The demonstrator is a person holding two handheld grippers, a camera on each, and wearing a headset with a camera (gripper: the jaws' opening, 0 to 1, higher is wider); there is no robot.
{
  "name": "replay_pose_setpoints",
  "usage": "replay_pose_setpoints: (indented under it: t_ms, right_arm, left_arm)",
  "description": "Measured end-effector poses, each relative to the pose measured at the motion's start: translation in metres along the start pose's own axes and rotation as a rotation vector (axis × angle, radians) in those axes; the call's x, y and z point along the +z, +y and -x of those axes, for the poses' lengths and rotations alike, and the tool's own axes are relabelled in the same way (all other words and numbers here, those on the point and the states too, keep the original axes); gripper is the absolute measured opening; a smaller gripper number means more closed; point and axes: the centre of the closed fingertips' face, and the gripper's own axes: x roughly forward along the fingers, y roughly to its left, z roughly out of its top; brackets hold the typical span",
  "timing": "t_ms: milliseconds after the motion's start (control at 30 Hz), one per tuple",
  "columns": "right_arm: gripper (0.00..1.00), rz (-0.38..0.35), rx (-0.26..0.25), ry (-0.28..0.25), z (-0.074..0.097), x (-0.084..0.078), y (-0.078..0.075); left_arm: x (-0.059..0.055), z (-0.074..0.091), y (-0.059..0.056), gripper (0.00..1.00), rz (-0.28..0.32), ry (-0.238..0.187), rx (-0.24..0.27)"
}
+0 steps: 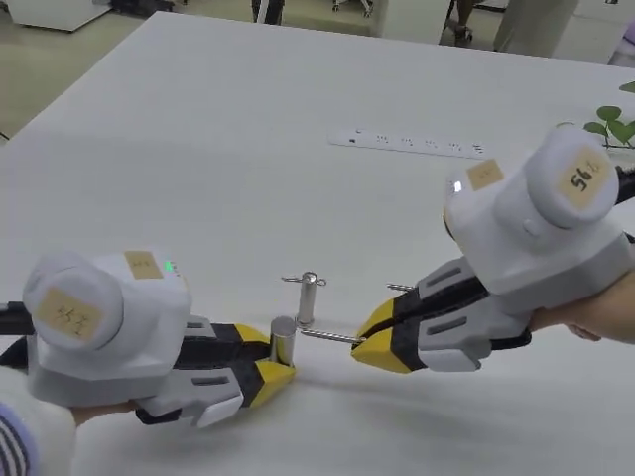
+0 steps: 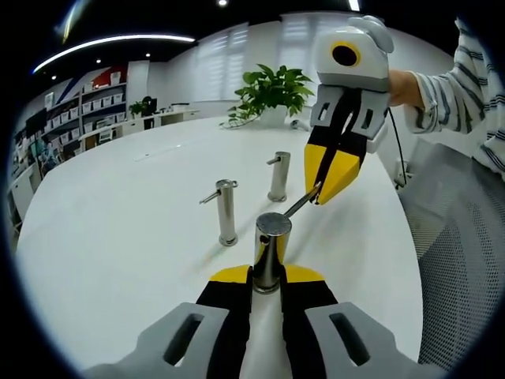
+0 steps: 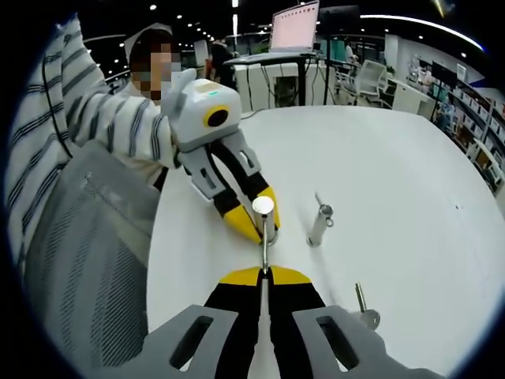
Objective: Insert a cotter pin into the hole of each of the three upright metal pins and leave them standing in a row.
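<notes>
My left gripper (image 1: 278, 359) (image 2: 267, 276) is shut on the base of an upright metal pin (image 1: 283, 340) (image 2: 271, 245) (image 3: 263, 208) standing on the white table (image 1: 198, 149). My right gripper (image 1: 367, 340) (image 3: 264, 276) (image 2: 335, 170) is shut on a thin cotter pin (image 1: 327, 336) (image 2: 298, 205) (image 3: 264, 249), held level with its free end at the top of that pin. Two more upright pins (image 2: 227, 212) (image 2: 278, 175) stand behind, each with a cotter pin through it. The nearer one (image 1: 308, 297) (image 3: 321, 223) is just behind the held pin; the other (image 3: 359, 304) is partly hidden behind the right gripper in the head view.
A white power strip (image 1: 407, 142) lies farther back on the table. A green potted plant (image 1: 615, 124) (image 2: 268, 87) stands at the table's right edge. The person's striped sleeve (image 3: 95, 118) and hands hold the grippers near the front edge.
</notes>
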Motion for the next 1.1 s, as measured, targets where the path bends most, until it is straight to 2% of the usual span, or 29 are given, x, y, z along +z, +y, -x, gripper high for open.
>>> replay_pose_setpoints:
  t_ms: [33,133,233,267,467,733,1000,1100]
  right_arm:
    - [0.04,0.024,-0.005,0.014,-0.001,-0.001,-0.001]
    - [0.04,0.014,0.004,-0.001,-0.002,0.003,-0.001]
    - [0.04,0.042,0.003,0.008,-0.002,0.004,0.0]
    - [0.04,0.043,0.003,0.008,-0.002,0.005,0.001]
    - [0.04,0.061,0.001,0.018,-0.005,0.006,0.002]
    - [0.04,0.023,-0.002,0.01,-0.012,0.005,0.003]
    - [0.04,-0.003,-0.003,-0.017,-0.025,0.022,0.004]
    - [0.04,-0.035,0.004,-0.026,-0.029,0.026,0.006]
  left_arm:
    - [0.0,0.0,0.0,0.12,-0.003,0.001,0.001]
    - [-0.001,-0.001,-0.001,0.12,-0.041,0.019,0.007]
    - [-0.004,-0.003,-0.001,0.12,-0.055,0.038,0.01]
    - [-0.004,-0.003,-0.001,0.11,-0.077,0.032,0.005]
    - [-0.005,-0.001,-0.003,0.11,-0.067,0.033,0.005]
    - [-0.006,0.001,-0.005,0.11,-0.055,0.025,0.012]
    - [-0.006,0.002,-0.004,0.11,-0.042,0.022,0.012]
    - [-0.005,0.002,-0.004,0.11,-0.045,0.024,0.013]
